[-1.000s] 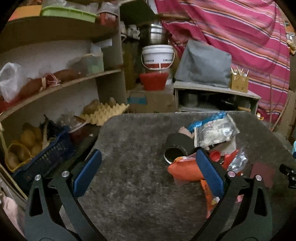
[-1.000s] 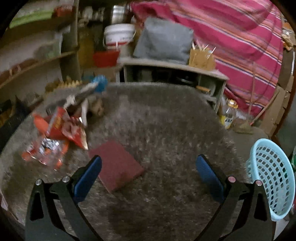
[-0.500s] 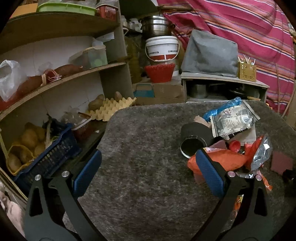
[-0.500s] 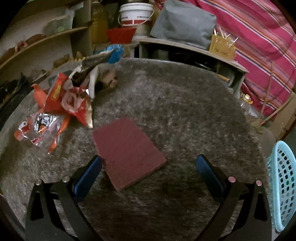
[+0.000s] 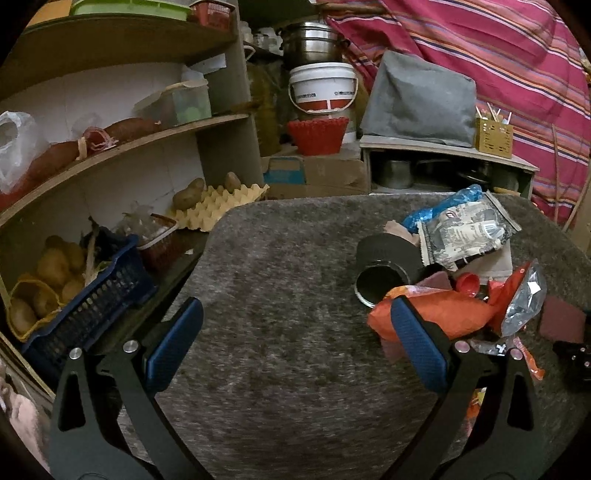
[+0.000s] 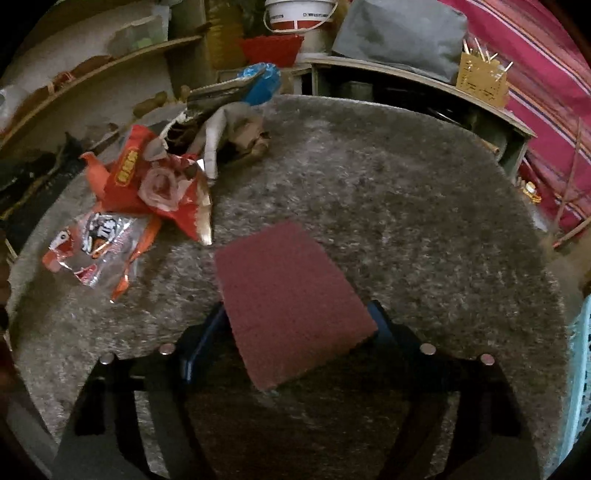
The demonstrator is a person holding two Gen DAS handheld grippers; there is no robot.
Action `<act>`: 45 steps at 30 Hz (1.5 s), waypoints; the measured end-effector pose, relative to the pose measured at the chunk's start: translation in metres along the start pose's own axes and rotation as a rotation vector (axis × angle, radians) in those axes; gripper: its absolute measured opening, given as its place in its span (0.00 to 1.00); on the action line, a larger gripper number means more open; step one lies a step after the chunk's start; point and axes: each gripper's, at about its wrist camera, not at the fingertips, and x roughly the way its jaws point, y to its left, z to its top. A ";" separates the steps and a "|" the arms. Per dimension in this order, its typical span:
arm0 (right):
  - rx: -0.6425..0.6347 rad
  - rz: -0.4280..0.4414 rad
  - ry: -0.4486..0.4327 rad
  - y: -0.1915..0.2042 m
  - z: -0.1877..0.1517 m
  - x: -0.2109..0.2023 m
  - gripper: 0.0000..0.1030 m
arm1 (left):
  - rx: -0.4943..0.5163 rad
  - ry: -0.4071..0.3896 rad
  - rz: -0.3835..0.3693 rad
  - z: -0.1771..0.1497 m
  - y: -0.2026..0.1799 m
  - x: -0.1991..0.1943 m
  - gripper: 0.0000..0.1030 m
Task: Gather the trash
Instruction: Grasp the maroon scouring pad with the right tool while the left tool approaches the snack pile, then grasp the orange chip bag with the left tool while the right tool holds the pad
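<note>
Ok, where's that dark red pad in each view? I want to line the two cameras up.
Left wrist: the dark red pad shows at the far right edge, on the grey carpet, behind the orange wrapper.
Right wrist: the pad is low centre, with the right hand-held gripper closed around its near end.
Shared landmark: the white bucket at the back.

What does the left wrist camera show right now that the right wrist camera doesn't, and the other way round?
Left wrist only: the open left gripper, a black can lying on its side, a blue crate of potatoes.

Right wrist only: the right gripper with its fingers at both sides of the maroon pad's near end, and the light blue basket.

Both: the maroon pad, the orange wrapper, the grey carpeted table, the white bucket.
</note>
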 end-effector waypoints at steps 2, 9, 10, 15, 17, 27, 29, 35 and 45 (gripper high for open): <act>0.013 0.028 -0.010 -0.003 0.000 -0.004 0.71 | 0.007 0.007 -0.016 -0.001 -0.005 0.002 0.95; 0.072 -0.029 -0.104 -0.017 -0.005 -0.037 0.70 | -0.003 0.013 -0.061 0.004 -0.026 0.004 0.95; 0.082 -0.044 -0.123 -0.020 -0.005 -0.043 0.70 | -0.009 0.016 -0.066 0.005 -0.029 0.004 0.95; 0.117 -0.091 -0.146 -0.035 -0.007 -0.051 0.71 | -0.002 0.031 -0.091 0.012 -0.051 0.008 0.95; 0.123 -0.105 -0.143 -0.039 -0.009 -0.051 0.71 | 0.014 0.036 -0.085 0.014 -0.060 0.009 0.95; 0.149 -0.103 -0.153 -0.055 -0.022 -0.062 0.71 | 0.061 0.143 -0.022 0.005 -0.069 0.038 0.95; 0.153 -0.104 -0.155 -0.056 -0.024 -0.064 0.71 | 0.078 0.170 0.002 -0.002 -0.065 0.042 0.95; 0.135 -0.117 -0.149 -0.052 -0.031 -0.067 0.71 | 0.119 0.186 -0.020 -0.014 -0.057 0.032 0.95; 0.157 -0.146 -0.152 -0.065 -0.038 -0.075 0.71 | 0.226 0.218 -0.059 -0.041 -0.053 0.029 0.95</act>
